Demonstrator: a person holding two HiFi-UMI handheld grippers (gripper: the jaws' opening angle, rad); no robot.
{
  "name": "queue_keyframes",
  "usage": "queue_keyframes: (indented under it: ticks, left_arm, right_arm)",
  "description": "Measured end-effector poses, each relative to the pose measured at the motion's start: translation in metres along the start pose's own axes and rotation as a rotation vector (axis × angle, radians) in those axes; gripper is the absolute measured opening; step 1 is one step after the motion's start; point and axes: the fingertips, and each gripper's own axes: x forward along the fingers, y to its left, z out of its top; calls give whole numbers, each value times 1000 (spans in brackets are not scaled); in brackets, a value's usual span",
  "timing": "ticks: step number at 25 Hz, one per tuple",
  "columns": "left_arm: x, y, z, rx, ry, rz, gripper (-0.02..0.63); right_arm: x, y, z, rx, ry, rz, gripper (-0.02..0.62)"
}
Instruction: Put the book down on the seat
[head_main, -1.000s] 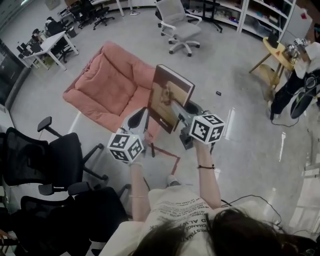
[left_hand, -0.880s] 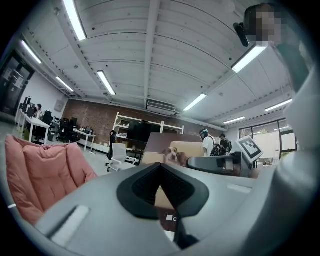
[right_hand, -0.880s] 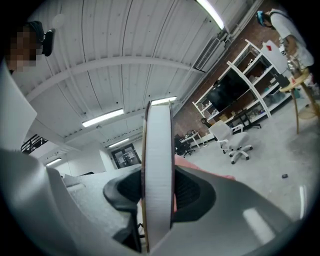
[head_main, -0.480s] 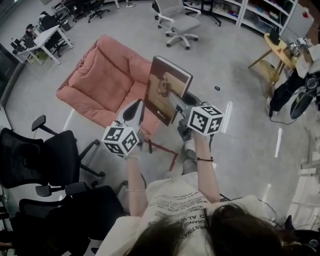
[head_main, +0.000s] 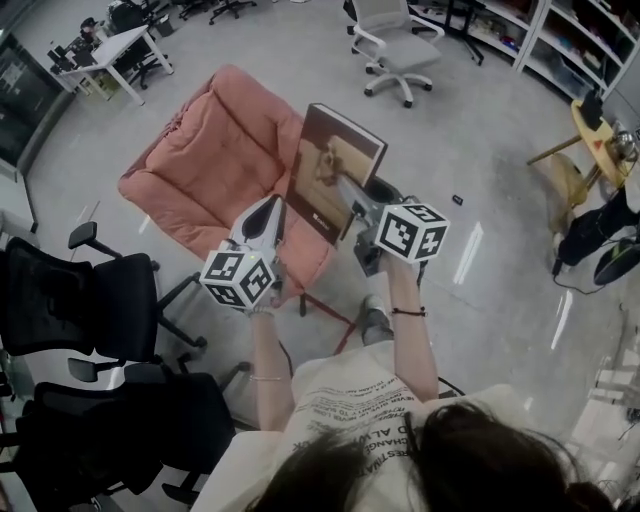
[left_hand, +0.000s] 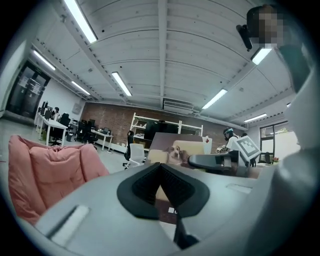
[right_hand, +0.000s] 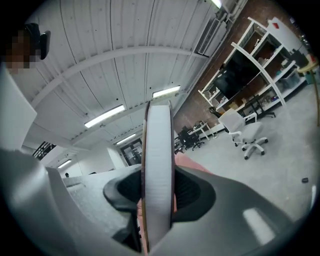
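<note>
The book (head_main: 335, 175) is held upright, pinched along its page edge by the right gripper (head_main: 348, 190). The left gripper (head_main: 270, 208) is pressed together, empty, just left of it. Both have been carried farther over the near right edge of the pink cushioned seat (head_main: 200, 160), so only the lowering is judged to remain.

The right gripper's (head_main: 348, 195) black ribbed, rubbery pads (right_hand: 192, 190) clamp the book (head_main: 335, 165). Its brown cover is smooth with a slight sheen, and its page edges (right_hand: 157, 165) are matt white paper. Both claws have matt grey plastic shells. Ahead of the left gripper (head_main: 270, 207), the seat (head_main: 200, 170) is soft, quilted pink cloth. Beneath both claws, the grey floor (head_main: 500, 260) is polished and glossy.
</note>
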Motion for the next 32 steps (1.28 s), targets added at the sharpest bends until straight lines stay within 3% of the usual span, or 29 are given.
queue_keyframes:
  ticks: [12,20,28,32]
  left_arm:
    - [74,26,-1,-34,8,182,-3]
    - [80,36,-9,-64,5,284,-2]
    - [76,65,-26,-88,46,329,-2]
    - [76,92,-34,-109,37,347,-2]
  right_arm:
    - [73,-68,22,40,154,136,147]
    - [99,-76,19,59,224,223,147]
    - [128,-77,-7,93,273,235,147]
    - [151,-75,-13,61,286,246,147]
